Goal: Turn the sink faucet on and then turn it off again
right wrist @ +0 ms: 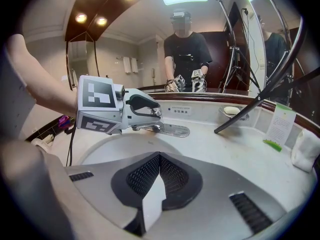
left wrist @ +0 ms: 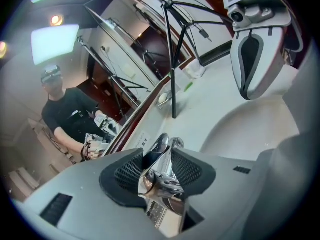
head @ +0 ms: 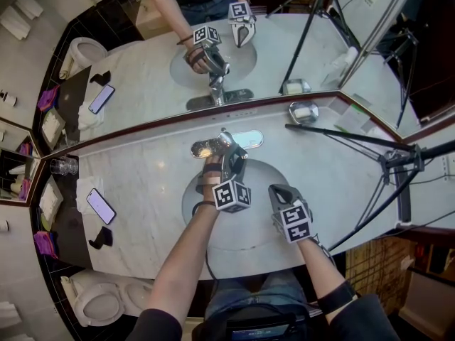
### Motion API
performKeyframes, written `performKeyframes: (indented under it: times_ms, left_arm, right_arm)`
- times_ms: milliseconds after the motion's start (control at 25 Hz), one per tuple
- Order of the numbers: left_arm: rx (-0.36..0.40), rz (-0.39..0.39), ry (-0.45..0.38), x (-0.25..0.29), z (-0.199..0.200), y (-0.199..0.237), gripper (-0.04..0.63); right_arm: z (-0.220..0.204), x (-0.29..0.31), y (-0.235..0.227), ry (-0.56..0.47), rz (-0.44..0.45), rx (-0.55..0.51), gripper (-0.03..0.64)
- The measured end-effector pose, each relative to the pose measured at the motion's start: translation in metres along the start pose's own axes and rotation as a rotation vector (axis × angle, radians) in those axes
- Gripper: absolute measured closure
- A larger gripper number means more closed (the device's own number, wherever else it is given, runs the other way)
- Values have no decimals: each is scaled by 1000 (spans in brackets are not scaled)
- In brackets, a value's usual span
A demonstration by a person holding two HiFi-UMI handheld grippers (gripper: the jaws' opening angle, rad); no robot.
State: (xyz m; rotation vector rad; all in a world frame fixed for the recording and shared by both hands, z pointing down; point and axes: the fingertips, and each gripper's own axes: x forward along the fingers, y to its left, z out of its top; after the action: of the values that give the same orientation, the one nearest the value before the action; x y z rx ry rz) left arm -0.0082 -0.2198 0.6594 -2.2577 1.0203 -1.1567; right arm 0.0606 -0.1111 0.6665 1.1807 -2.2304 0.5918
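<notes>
Fingers (left wrist: 131, 173) of left gripper (left wrist: 158, 157) clamp the faucet handle (left wrist: 161, 143); right gripper (right wrist: 160, 157) hovers closed above the sink (right wrist: 112, 145).

left tongs (head: 232, 156): grey | right tongs (head: 276, 190): grey | marker cubes (head: 232, 195): black-white | sleeves (head: 364, 320): black

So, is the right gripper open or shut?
Shut: the right gripper's jaws meet at the tips, with nothing between them.
</notes>
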Motion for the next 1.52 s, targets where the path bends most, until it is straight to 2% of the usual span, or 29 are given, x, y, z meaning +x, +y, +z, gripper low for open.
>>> performKeyframes:
  times_ms: [360,680,880,1120,1280,1400,1520]
  left_arm:
    - [37,13,6,3,-1,0,442]
    - [7,-24,61,-2,-1,-2,443]
    - [12,-26,57,-30,1,-9,469]
    - [21,-17,52,-76,8,-19,469]
    - [-31,9,51,-114,11,-10,510]
    - [-81,38,39,-145,13,-2,594]
    - [-191,41,17,-173,15,3,594]
  right_arm:
    - [-7,-5,-6,1,-6,7,594]
    - [-6,-23,-3,-8,-9,-1,594]
    - [6,-38,-3,-33,-18,-21,595]
    - [15,-53,11,-55,-14,-38,595]
    - [22,-62,27,-70,-3,-54,595]
    - [29,-69,36,-80,3,-67,595]
    - [36,-76,40,-91,-1,-83,595]
